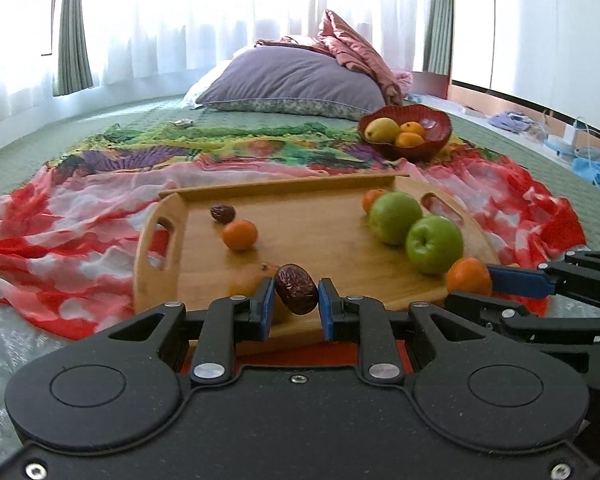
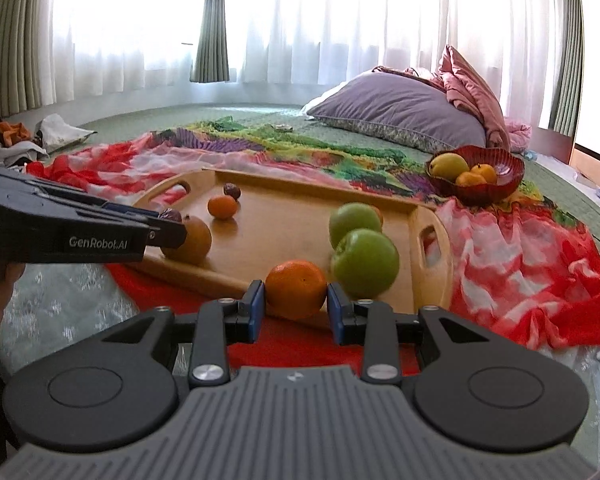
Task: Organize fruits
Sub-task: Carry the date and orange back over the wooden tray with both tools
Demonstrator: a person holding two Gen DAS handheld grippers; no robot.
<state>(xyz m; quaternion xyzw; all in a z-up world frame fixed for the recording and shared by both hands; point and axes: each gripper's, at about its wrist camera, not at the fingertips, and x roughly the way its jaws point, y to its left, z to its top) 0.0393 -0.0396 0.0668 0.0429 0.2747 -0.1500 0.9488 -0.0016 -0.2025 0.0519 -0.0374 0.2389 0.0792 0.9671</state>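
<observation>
My left gripper [image 1: 296, 296] is shut on a dark red date [image 1: 296, 289], held over the near edge of the wooden tray [image 1: 300, 236]. In the right wrist view the same date [image 2: 171, 215] shows at the tip of the left gripper. My right gripper [image 2: 296, 300] is shut on a small orange [image 2: 296, 289]; this orange [image 1: 469, 276] also appears at the tray's near right. On the tray lie two green apples [image 1: 434, 244] [image 1: 395, 217], another orange [image 1: 240, 234], a second date [image 1: 222, 213] and a brown round fruit [image 2: 192, 240].
A red glass bowl [image 1: 440, 122] at the back right holds a yellow mango [image 1: 381, 129] and two oranges. The tray sits on a colourful scarf [image 1: 60, 232] spread over a green bed. A purple pillow [image 1: 292, 80] lies behind, with loose clothes at the far left [image 2: 16, 140].
</observation>
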